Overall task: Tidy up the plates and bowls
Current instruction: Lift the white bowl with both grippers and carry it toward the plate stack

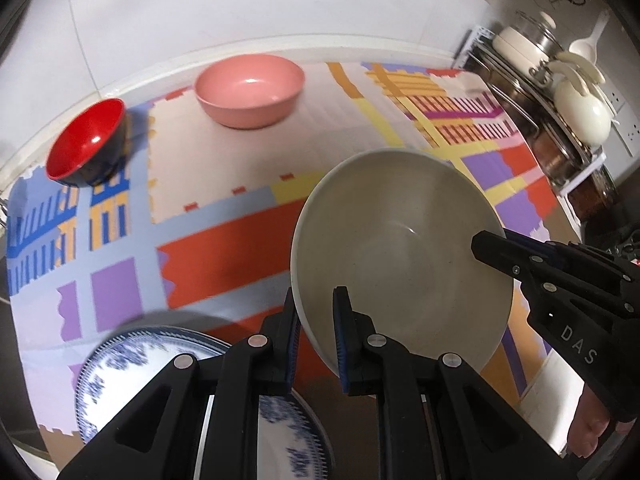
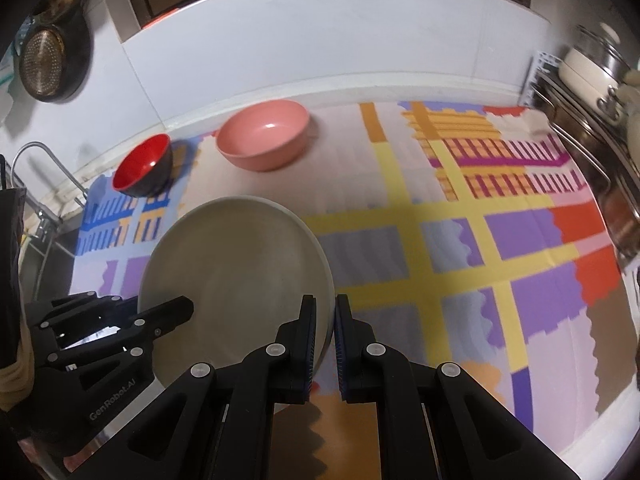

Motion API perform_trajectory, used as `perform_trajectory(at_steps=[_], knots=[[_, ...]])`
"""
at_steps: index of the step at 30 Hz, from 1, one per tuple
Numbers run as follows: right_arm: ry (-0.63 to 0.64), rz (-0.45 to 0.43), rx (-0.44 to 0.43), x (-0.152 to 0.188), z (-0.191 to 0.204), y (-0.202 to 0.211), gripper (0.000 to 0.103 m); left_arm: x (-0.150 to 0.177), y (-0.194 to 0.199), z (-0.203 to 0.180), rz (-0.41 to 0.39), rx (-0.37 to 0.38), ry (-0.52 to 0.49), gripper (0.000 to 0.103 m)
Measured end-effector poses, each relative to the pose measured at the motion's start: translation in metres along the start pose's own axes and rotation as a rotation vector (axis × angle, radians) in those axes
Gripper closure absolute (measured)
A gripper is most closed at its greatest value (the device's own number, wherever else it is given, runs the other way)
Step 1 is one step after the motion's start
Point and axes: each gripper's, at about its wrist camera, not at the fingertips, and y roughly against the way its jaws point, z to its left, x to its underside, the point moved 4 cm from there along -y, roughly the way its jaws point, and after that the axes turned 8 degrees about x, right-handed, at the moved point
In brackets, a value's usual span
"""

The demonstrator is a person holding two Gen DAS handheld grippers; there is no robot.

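Mat [image 1: 224, 240]: colourful patchwork cloth covering the counter.
Beige bowl [image 1: 400, 256]: largest dish, lifted above the mat, gripped on 2 opposite rim edges.
Blue-patterned plate [image 1: 132, 364]: on the mat's near edge, below the left gripper.
Pink bowl [image 1: 249, 90]: far side, near the wall.
Red bowl [image 1: 86, 142]: beside the pink bowl, tilted.
Left gripper [image 1: 316, 340]: clamped on the beige bowl's rim.
Right gripper [image 2: 322, 344]: clamped on the opposite rim.

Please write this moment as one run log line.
left gripper: shut on large beige bowl rim | right gripper: shut on opposite rim | bowl: off patterned mat
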Motion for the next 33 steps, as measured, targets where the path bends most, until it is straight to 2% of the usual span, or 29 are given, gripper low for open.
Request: perform_trajectory(at_steps=[13,33], knots=[[-0.021,0.075,0.025,0.028,-0.036,-0.011,0.093,0.02,-0.028,-0.034,0.081,0.024,-0.013,0.086],[-0.029,0.148,0.032,0.048,-0.055,-0.029,0.092,0.027,-0.051,-0.046,0.147,0.017,-0.018,0.086]])
